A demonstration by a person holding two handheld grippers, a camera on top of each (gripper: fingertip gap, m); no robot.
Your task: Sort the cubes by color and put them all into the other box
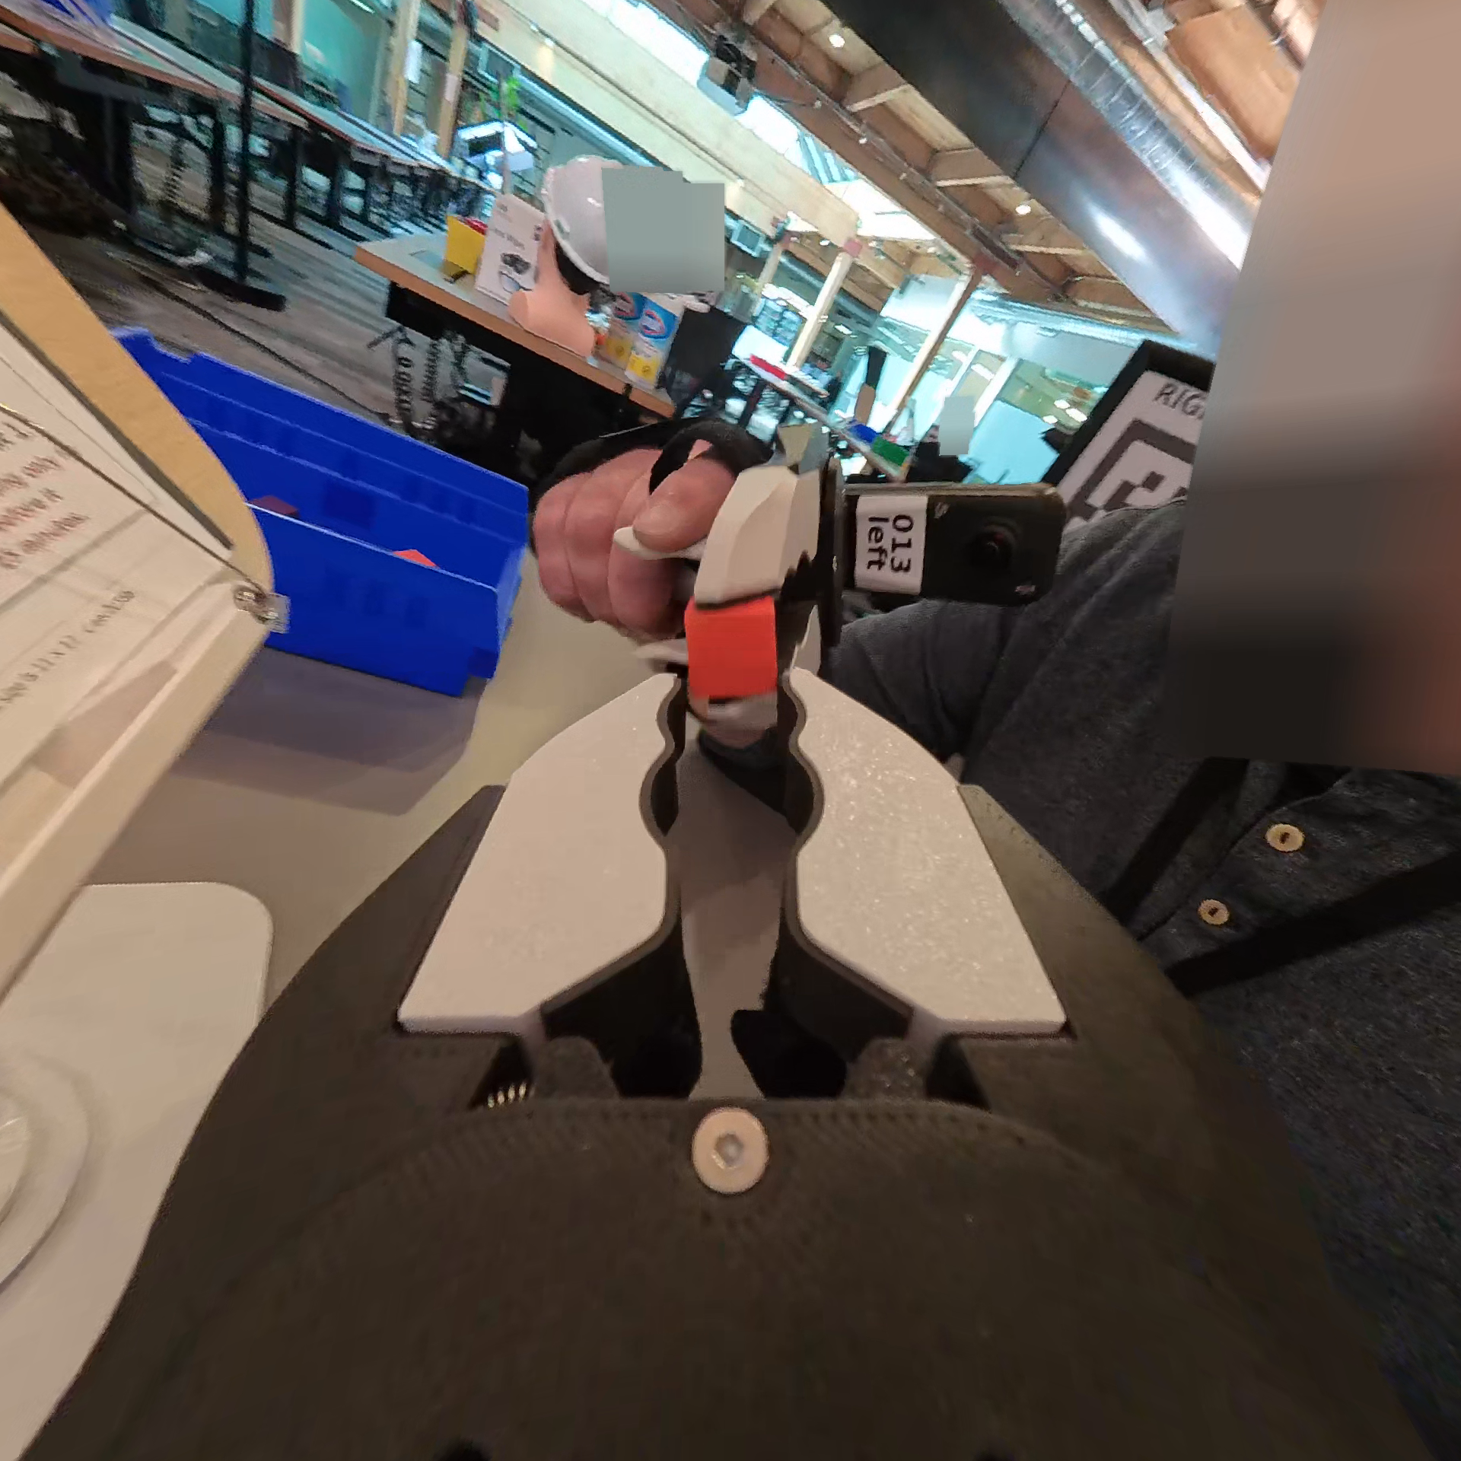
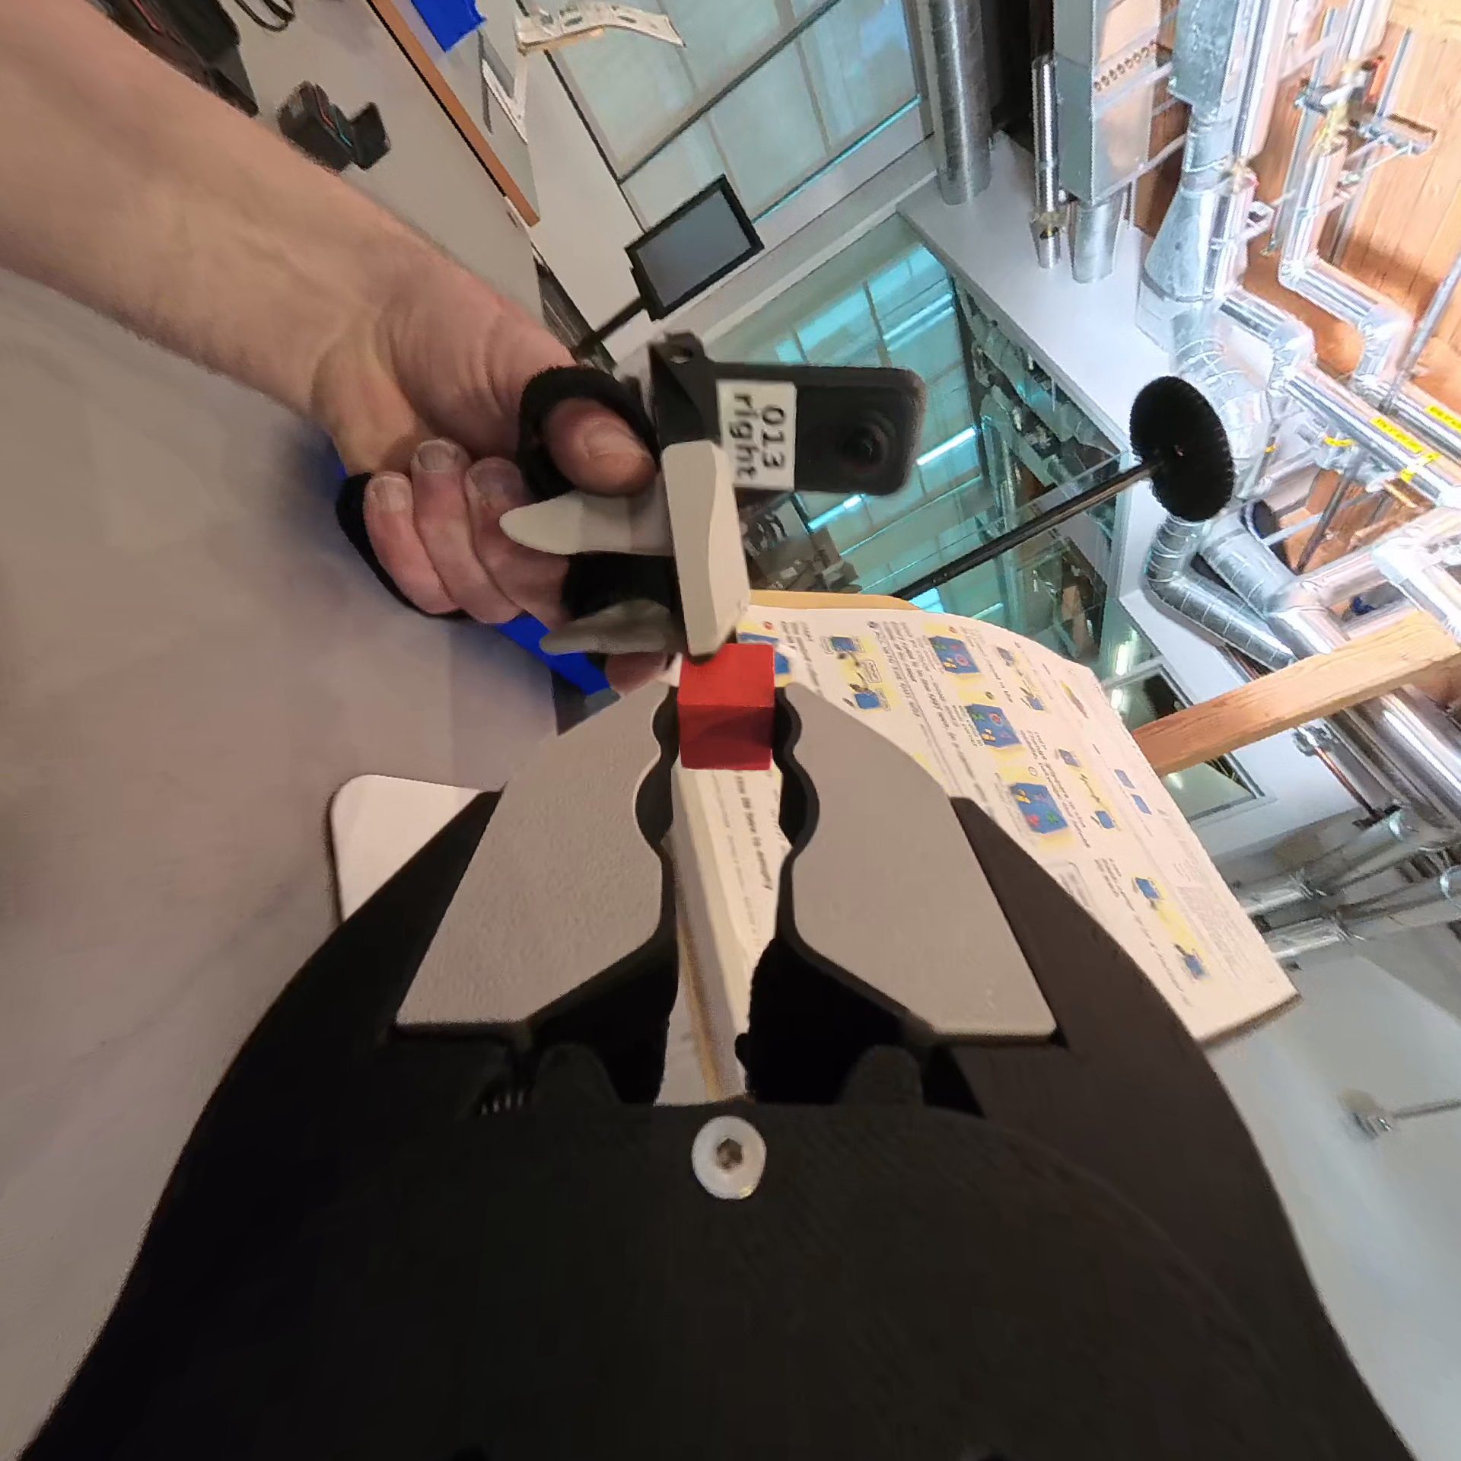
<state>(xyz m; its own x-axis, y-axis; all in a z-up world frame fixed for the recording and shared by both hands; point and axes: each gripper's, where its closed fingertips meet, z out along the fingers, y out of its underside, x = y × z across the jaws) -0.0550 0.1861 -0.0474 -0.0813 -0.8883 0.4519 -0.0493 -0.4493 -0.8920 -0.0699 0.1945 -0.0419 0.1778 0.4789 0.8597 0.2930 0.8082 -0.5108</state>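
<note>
**Handover in mid-air, sorting partly done**

Paperwork fills the far left: an instruction board (image 1: 95, 553) leans at the table's (image 1: 316, 775) edge. Just right of it stands a blue box (image 1: 379, 624) with dividers. A purple cube (image 1: 273, 506) shows in one compartment and a red piece (image 1: 415, 557) in the next, so some cubes appear to be sorted already. How many are left I cannot tell, as no second box is clearly in view.

Right of the box, well apart from it and above the table, is the red cube (image 1: 727, 648). Both tools meet on it. The left gripper (image 1: 735, 684) has its two tips at the cube's lower side faces, narrowed to the cube's width. The right gripper (image 2: 726, 707), worked by the person's hand (image 1: 593, 545), is clamped on the cube, and its own camera shows both pads pressed flat on opposite faces. The two grips cross each other, one pair of fingers on one pair of faces and the other pair on another.

This looks like a pass from one tool to the other. One grip has to let go before the cube can travel to its compartment.

The cube has equal edges and so no long axis. Its faces sit square to both pairs of fingers, not tilted. At far right is the person's grey shirt (image 1: 1186, 790).
</note>
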